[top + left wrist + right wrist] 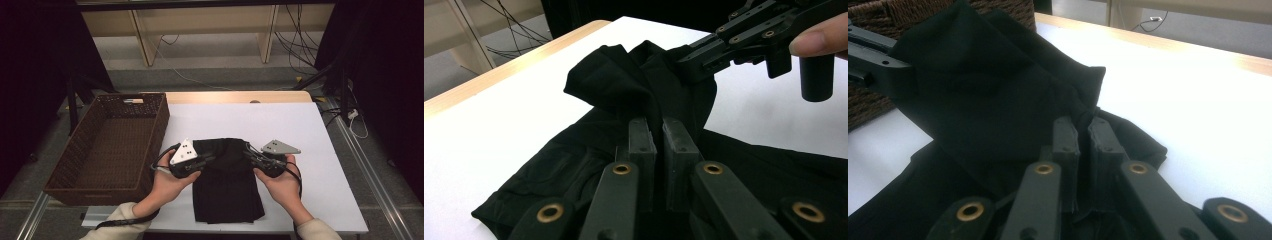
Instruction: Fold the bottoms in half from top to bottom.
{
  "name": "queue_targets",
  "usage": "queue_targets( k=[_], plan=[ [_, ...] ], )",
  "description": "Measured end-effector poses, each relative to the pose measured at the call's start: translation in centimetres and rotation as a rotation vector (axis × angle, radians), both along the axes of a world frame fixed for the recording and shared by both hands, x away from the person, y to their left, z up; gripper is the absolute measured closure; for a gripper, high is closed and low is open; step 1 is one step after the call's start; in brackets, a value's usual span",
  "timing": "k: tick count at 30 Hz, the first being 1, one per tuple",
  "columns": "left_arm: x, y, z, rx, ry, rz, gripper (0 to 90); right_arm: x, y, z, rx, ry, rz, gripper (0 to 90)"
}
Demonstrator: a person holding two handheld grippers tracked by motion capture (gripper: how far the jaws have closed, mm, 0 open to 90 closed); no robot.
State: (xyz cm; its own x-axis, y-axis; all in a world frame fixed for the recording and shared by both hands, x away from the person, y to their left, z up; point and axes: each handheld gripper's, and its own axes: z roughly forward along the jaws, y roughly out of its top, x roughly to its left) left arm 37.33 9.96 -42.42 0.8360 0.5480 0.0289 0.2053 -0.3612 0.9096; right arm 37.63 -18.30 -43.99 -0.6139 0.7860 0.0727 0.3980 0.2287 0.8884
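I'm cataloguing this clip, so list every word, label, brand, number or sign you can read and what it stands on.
None: no readable text anywhere.
The black cloth, the wicker basket, the white table and both tongs, left and right, carry no legible print; the grey plate shows small holes, no characters.

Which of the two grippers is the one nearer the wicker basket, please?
The left gripper, shut on the left edge of the black cloth, is beside the basket; the right gripper pinches the cloth's far side.
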Motion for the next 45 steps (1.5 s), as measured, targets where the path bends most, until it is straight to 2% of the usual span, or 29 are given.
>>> queue_targets(
  k=[22,30,45],
  plan=[
    [-0.4,0.2,-0.6,0.003,0.02,-0.017,84.0,-0.5,-0.1,-0.3,-0.013,0.023,0.03,84.3],
    [-0.9,0.4,-0.8,0.023,0.019,-0.036,83.9,-1.0,-0.2,-0.5,-0.023,0.051,0.057,84.1],
    [-1.7,0.5,-1.2,0.041,0.024,-0.066,83.8,-1.7,-0.2,-0.7,-0.031,0.072,0.089,84.1]
  ],
)
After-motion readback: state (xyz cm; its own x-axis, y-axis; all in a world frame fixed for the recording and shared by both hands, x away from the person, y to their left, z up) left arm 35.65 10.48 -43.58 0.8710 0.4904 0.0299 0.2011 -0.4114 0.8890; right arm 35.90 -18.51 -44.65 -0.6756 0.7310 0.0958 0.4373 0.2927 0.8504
